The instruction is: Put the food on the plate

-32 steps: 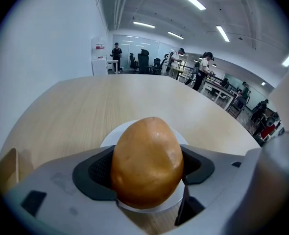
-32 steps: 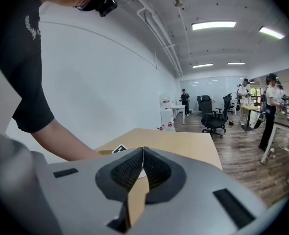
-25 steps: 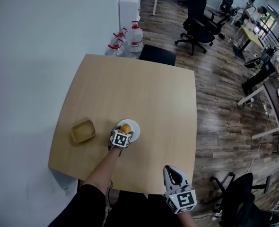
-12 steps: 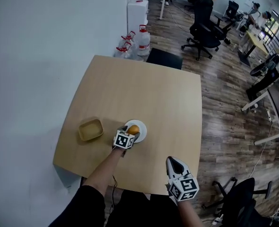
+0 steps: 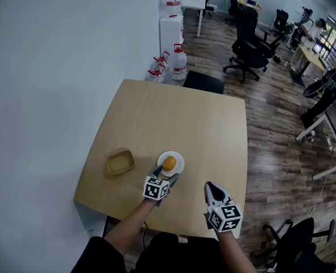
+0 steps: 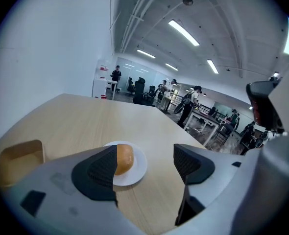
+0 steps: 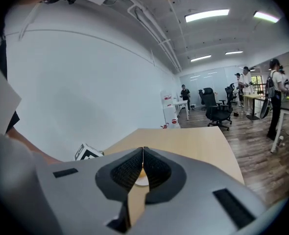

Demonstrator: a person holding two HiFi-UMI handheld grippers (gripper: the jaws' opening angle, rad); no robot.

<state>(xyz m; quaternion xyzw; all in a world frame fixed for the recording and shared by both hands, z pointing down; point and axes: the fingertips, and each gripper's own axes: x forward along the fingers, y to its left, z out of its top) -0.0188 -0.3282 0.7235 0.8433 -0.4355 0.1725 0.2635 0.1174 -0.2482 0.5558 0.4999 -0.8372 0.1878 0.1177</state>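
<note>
Bread roll (image 5: 169, 163): is sitting on the white plate (image 5: 180, 161), a little left of its middle.
White plate: is lying on the wooden counter (image 5: 179, 118), toward the near edge, with a shallow tan tray (image 5: 120, 162) resting apart on its left.
Left claw (image 5: 166, 175): is hovering just short of the plate, jaws standing wide apart and gripping nothing; the roll is showing beyond the left jaw.
Right claw (image 5: 209, 185): is hanging over the counter's near edge, right of the plate, jaws pressing together on nothing.

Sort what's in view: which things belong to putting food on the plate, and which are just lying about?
Job: bun, already on the plate; open left tongs near it.
Lying about: wooden tray, water jugs, office chairs, shut right tongs.
</note>
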